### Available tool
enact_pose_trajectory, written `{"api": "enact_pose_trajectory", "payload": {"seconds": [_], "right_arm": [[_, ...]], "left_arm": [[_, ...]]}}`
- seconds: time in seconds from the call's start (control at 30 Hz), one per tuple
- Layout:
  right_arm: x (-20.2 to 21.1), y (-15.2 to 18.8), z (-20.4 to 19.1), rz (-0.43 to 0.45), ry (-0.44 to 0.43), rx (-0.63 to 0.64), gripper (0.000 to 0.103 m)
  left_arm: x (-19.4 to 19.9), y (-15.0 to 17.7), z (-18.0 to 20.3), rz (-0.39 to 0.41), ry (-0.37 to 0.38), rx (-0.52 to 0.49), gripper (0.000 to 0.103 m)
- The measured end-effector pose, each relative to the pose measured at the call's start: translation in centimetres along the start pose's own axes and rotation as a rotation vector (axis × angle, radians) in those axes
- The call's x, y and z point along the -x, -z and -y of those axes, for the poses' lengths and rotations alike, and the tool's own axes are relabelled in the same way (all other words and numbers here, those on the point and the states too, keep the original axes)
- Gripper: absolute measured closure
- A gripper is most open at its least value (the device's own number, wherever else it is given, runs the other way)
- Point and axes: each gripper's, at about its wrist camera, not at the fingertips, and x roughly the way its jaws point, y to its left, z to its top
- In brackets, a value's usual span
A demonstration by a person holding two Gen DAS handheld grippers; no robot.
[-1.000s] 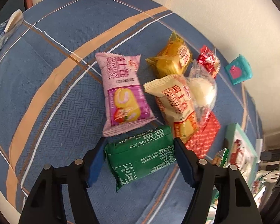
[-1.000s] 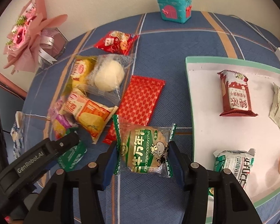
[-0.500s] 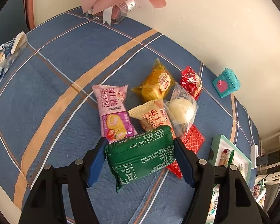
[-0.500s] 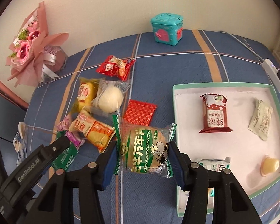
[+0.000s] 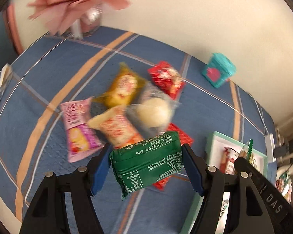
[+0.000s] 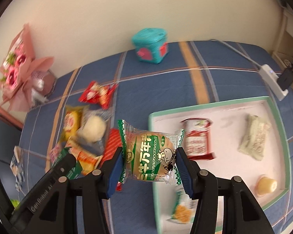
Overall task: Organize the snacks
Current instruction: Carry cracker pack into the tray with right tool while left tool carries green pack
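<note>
Covering the table, a blue striped cloth (image 6: 220,81) – cream wall (image 6: 111,13) behind – both jaws gripping snack packets

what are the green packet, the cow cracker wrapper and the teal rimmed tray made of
Green packet: looks like opaque plastic film with a soft sheen, creased at its sealed ends. Cow cracker wrapper: clear glossy plastic film, since the round cracker shows through. Teal rimmed tray: rigid, matte white inside; cardboard or plastic, cannot tell.
</note>
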Motion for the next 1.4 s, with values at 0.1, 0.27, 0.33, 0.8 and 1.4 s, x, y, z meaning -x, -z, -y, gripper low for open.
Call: {"api": "enact_pose_trajectory", "payload": {"seconds": [0.1, 0.27, 0.33, 0.8, 1.4], "right_arm": [[0.5, -0.7, 2.9, 0.015, 0.023, -0.059, 0.047], [1.1, -1.4, 7.4, 0.03, 0.082, -0.119, 0.047], [1.3, -1.6, 9.5, 0.036, 0.116, -0.154, 0.047], [1.7, -0.9, 19.2, 0.015, 0.274, -0.345, 0.047], [-0.9, 1.4, 21.3, -0.099, 0.291, -0.414, 0.045]], "left_arm": [[0.0, 0.1, 2.7, 0.002, 0.012, -0.06, 0.031], [-0.7, 0.7, 7.1, -0.005, 0.042, -0.152, 0.031], [-0.9, 1.0, 8.8, -0.009, 0.053, -0.188, 0.031], [-3.1, 6.1, 19.0, -0.063, 0.138, -0.451, 0.031], [-5.5, 8.1, 19.9, -0.137, 0.115, -0.517, 0.031]]}}
